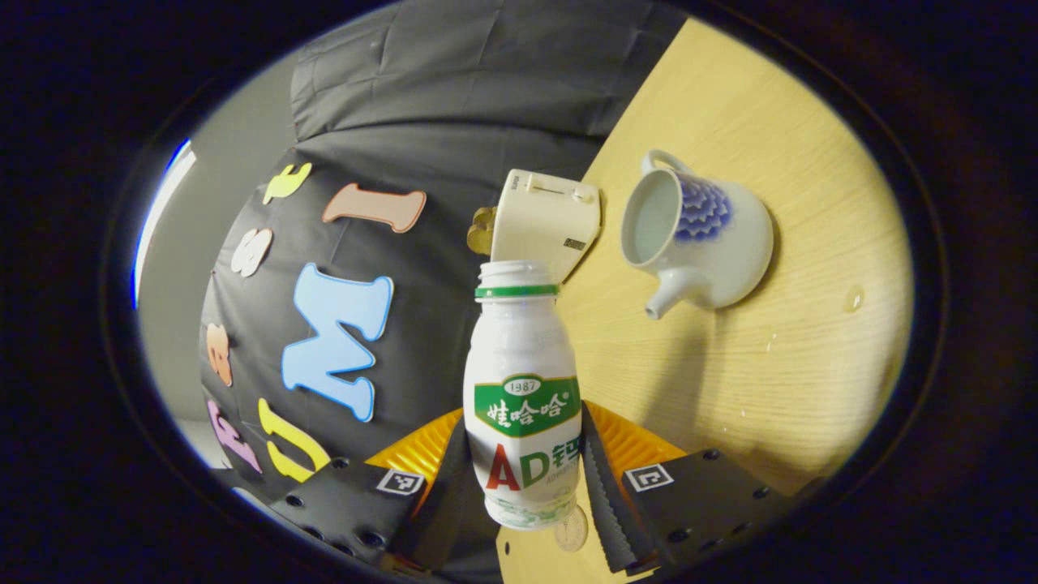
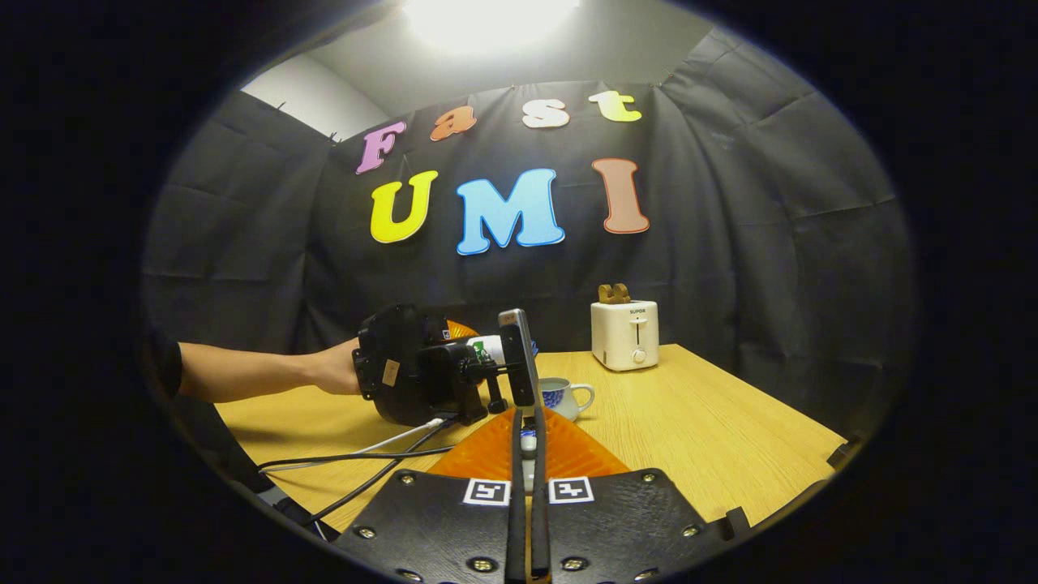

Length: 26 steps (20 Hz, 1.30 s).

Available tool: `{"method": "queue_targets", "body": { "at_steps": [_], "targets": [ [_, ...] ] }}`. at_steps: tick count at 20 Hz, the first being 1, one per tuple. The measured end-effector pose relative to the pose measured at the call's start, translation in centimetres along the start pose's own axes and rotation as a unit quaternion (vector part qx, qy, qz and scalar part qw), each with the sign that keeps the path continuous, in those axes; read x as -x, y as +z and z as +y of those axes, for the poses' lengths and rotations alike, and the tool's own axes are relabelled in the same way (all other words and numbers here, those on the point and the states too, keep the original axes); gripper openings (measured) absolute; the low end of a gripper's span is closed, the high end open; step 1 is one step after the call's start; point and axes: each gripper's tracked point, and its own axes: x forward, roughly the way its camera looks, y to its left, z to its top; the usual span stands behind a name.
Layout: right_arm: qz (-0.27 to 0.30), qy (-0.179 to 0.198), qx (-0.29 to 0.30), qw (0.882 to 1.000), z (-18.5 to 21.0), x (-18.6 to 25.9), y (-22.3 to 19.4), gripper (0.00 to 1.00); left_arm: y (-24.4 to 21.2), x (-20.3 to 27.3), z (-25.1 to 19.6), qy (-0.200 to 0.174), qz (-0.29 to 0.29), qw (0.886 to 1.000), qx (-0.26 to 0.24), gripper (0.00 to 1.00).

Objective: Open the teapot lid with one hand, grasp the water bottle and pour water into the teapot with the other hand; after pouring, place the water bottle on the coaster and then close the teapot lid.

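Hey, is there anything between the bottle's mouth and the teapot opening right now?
Nothing visible. The water bottle, held in the left gripper, points toward the lidless teapot; only bare table lies between.

Behind the left gripper (image 2: pixel 454 369) in the right gripper view: most of the water bottle (image 2: pixel 485 350), down to a sliver of neck and label, and much of the teapot (image 2: pixel 565 395), spout side hidden. Between the right gripper (image 2: pixel 528 454) jaws, nearly touching: a small pale object (image 2: pixel 528 443), too thin a sliver to identify. In the left gripper view: water bottle (image 1: pixel 523 405) base covering part of a round coin-like thing (image 1: pixel 572 529); toaster (image 1: pixel 545 223) lower end hidden behind the bottle mouth; sleeve (image 2: pixel 166 365) cut off at the edge.
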Motion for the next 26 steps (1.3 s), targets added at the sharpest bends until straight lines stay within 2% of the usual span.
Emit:
{"method": "queue_targets", "body": {
  "at_steps": [3, 10, 15, 18, 19, 20, 21, 22, 23, 26],
  "targets": [
    [0.0, 0.006, -0.016, 1.0, 0.0, 0.2, 0.2, 0.03, 0.6, 0.3, 0.2, -0.006, -0.003, 1.0, -0.026, 0.8],
    [0.002, -0.01, -0.013, 1.0, -1.2, 0.2, -0.1, 0.03, 2.0, 1.1, 0.1, 0.005, -0.011, 0.993, -0.116, 0.8],
    [-0.005, -0.023, -0.021, 0.999, -2.0, 0.4, 0.3, 0.03, 2.3, 1.2, 0.0, 0.002, -0.01, 0.99, -0.141, 0.8],
    [-0.004, -0.023, -0.021, 1.0, -2.0, 0.3, 0.1, 0.03, 3.1, 1.8, 0.1, 0.014, -0.018, 0.985, -0.171, 0.8],
    [-0.006, -0.024, -0.021, 0.999, -2.1, 0.4, 0.3, 0.03, 3.1, 2.0, 0.0, 0.005, -0.018, 0.984, -0.175, 0.75],
    [-0.007, -0.025, -0.02, 0.999, -2.2, 0.5, 0.4, 0.03, 3.0, 2.0, 0.2, 0.003, -0.017, 0.983, -0.181, 0.75],
    [-0.008, -0.026, -0.019, 0.999, -2.2, 0.5, 0.3, 0.03, 2.9, 1.9, 0.5, 0.007, -0.016, 0.981, -0.195, 0.8],
    [-0.008, -0.026, -0.019, 0.999, -2.2, 0.5, 0.3, 0.03, 3.0, 1.8, 0.5, 0.01, -0.016, 0.98, -0.2, 0.75],
    [-0.007, -0.026, -0.019, 0.999, -2.2, 0.5, 0.3, 0.03, 2.9, 1.8, 0.5, 0.008, -0.017, 0.979, -0.202, 0.8],
    [-0.007, -0.03, -0.022, 0.999, -2.5, 0.6, 0.3, 0.03, 3.1, 1.9, 0.7, 0.013, -0.019, 0.977, -0.211, 0.8]
  ]
}}
